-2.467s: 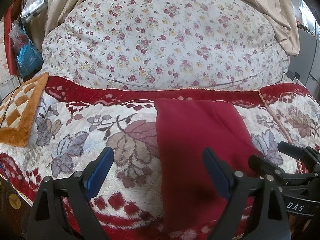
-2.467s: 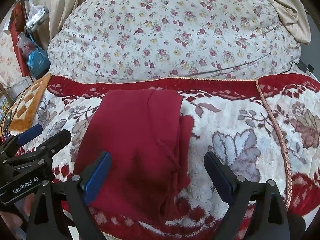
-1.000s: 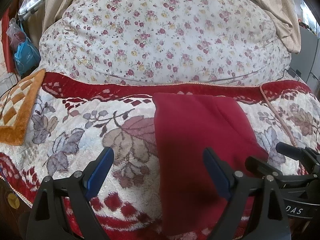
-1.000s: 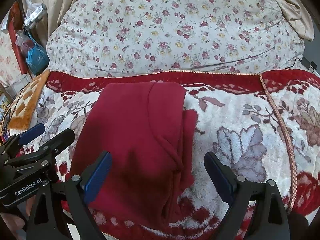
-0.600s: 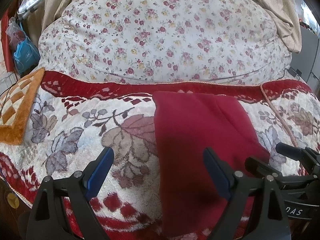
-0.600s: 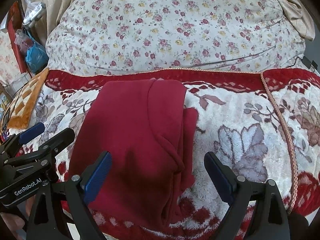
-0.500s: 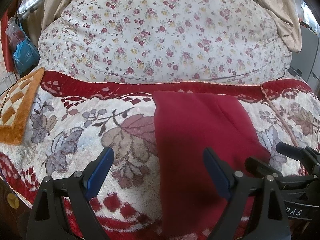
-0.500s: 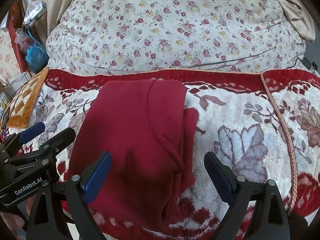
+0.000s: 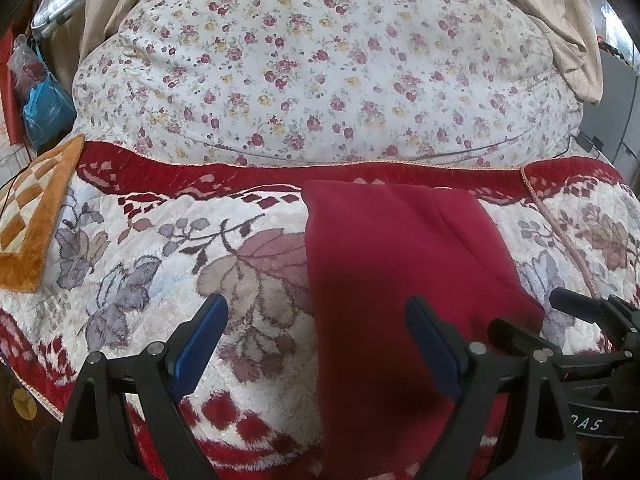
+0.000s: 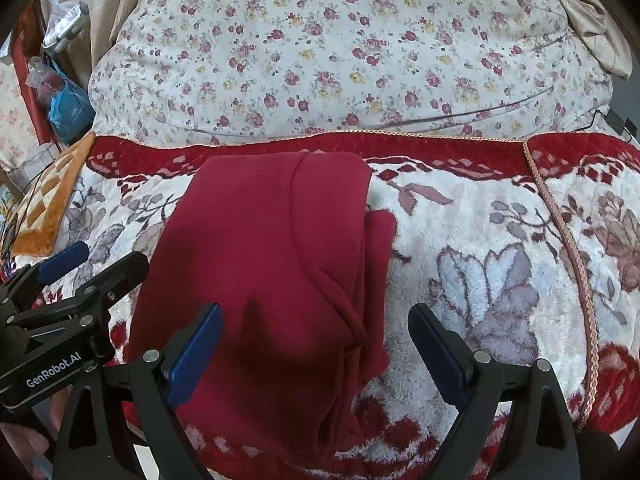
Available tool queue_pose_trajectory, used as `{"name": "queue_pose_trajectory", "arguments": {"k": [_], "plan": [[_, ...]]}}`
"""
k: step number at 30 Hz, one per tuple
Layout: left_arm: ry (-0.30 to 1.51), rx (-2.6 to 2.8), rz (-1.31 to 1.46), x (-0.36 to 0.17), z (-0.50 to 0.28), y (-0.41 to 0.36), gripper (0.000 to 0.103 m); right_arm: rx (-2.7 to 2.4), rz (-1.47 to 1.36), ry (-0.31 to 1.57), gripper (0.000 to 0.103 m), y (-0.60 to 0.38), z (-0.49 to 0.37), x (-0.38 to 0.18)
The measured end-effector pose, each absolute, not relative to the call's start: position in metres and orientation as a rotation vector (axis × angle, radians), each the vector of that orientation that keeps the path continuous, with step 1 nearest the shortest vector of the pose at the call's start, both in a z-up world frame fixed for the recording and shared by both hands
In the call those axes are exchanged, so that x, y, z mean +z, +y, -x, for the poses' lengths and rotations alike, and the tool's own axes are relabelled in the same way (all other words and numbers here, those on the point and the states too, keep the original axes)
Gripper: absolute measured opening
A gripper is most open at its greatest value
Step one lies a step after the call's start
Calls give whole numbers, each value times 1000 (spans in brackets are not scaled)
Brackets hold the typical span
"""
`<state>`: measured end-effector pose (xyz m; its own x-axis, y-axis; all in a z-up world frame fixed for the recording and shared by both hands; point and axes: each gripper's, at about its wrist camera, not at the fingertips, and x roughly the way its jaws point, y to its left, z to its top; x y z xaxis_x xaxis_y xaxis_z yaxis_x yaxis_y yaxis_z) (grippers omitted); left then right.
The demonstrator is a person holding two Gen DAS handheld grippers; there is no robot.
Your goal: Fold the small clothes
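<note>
A dark red garment (image 9: 400,280) lies folded lengthwise in a long strip on the plush flowered blanket (image 9: 160,264). In the right wrist view the garment (image 10: 272,264) shows stacked layers and a seam along its right edge. My left gripper (image 9: 316,332) is open and empty, held above the garment's near left edge. My right gripper (image 10: 316,340) is open and empty, above the garment's near right part. Each gripper shows at the edge of the other's view: the right one (image 9: 560,316), the left one (image 10: 96,260).
A big flowered duvet (image 9: 320,64) bulges behind the blanket's red border. An orange checkered mat (image 9: 32,216) lies at the left. Bags (image 9: 44,100) hang at the far left. Beige curtains (image 9: 560,20) hang at the back. A cable (image 9: 584,142) runs at the right.
Both grippers have drifted slightly, so the garment sits a little differently in view. The garment has not moved and both grippers stay open.
</note>
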<state>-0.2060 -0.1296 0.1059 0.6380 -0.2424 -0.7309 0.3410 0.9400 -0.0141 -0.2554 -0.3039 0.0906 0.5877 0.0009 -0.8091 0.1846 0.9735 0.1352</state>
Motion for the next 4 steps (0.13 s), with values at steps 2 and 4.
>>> {"name": "queue_pose_trajectory", "arguments": {"k": [2,4], "plan": [[820,-335,-124,104,203,-127,89,-108,-220,941,96,-309,254,89],[827,-326,-125,101,200,-120,89,-105,-227,946,96,-317,251,89]]}}
